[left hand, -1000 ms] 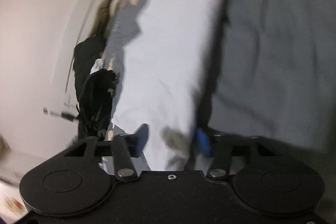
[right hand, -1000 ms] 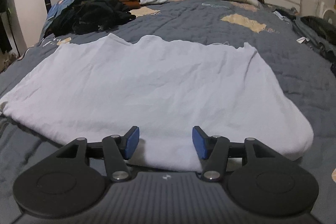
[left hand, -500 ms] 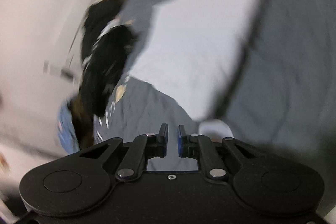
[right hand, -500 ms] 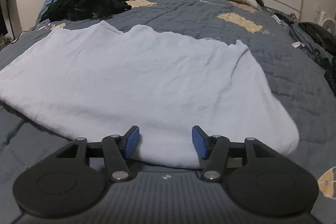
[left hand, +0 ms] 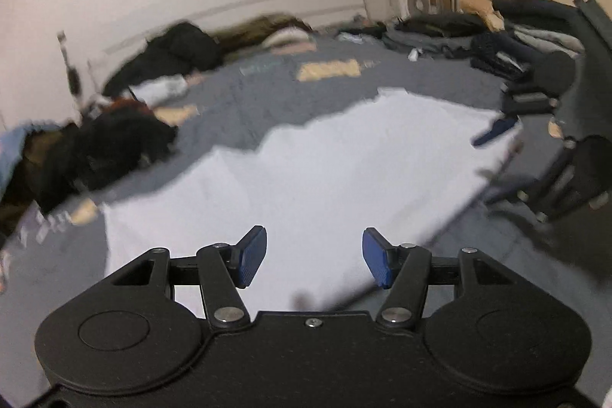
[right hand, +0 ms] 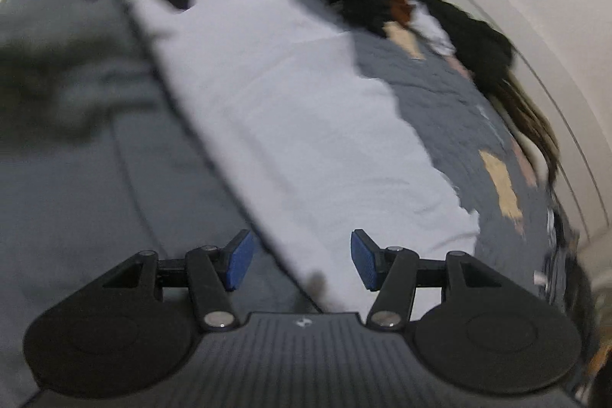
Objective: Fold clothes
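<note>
White garment [left hand: 344, 174]: a pale cloth spread flat on the grey quilted bed [left hand: 248, 102], filling the middle of the left wrist view from lower left to right of centre; far edge wavy and uneven, surface mostly smooth with faint creases. In the right wrist view the same garment [right hand: 290, 125] runs as a broad diagonal band from upper left down to the lower centre, its right edge ragged against the quilt [right hand: 451, 109]. Left tongs [left hand: 311, 257]: spread wide, blue pads apart with nothing between them, held low over the near edge of the cloth at the bottom of the frame. Right tongs [right hand: 298, 259]: likewise spread wide and pinching nothing, the near edge of the cloth lying in the gap between the pads; camera strongly tilted, so the bed appears slanted. The right tongs also show at the right edge of the left wrist view [left hand: 497, 132], one blue pad over the far right corner of the cloth; whether it touches cannot be told. Surroundings: dark heaped clothes [left hand: 114, 144] at the left of the bed, more dark clothes [left hand: 176, 52] by the white headboard [left hand: 267, 2], another heap [left hand: 478, 37] at upper right. Both views are motion-blurred; the grey mass at the left of the right wrist view is unidentifiable.
</note>
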`<action>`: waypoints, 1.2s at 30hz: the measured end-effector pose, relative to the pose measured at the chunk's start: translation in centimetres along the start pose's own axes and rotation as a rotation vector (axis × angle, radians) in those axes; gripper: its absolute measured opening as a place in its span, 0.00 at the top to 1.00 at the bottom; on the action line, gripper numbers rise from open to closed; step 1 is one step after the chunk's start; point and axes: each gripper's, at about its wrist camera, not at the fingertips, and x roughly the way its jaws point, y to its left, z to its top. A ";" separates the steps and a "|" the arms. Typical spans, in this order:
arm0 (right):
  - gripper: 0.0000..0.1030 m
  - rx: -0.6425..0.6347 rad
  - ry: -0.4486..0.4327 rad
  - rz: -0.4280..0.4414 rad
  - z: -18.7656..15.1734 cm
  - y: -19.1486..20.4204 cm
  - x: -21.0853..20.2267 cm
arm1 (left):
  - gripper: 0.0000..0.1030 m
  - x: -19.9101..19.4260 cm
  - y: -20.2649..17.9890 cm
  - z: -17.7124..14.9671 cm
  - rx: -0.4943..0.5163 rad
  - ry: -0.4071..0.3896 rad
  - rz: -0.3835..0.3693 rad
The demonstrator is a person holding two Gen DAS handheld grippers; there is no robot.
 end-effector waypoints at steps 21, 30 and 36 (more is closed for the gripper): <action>0.87 -0.556 0.161 -0.166 -7.8 -1.6 4.1 | 0.44 4.7 3.3 -2.5 -0.029 0.220 0.077; 0.86 -0.351 0.276 -0.195 -9.9 -5.0 3.4 | 0.44 3.5 3.9 -2.4 -0.047 0.228 0.083; 0.87 -0.116 0.342 -0.249 -10.2 -7.8 2.8 | 0.44 2.3 4.9 -2.0 -0.091 0.208 0.099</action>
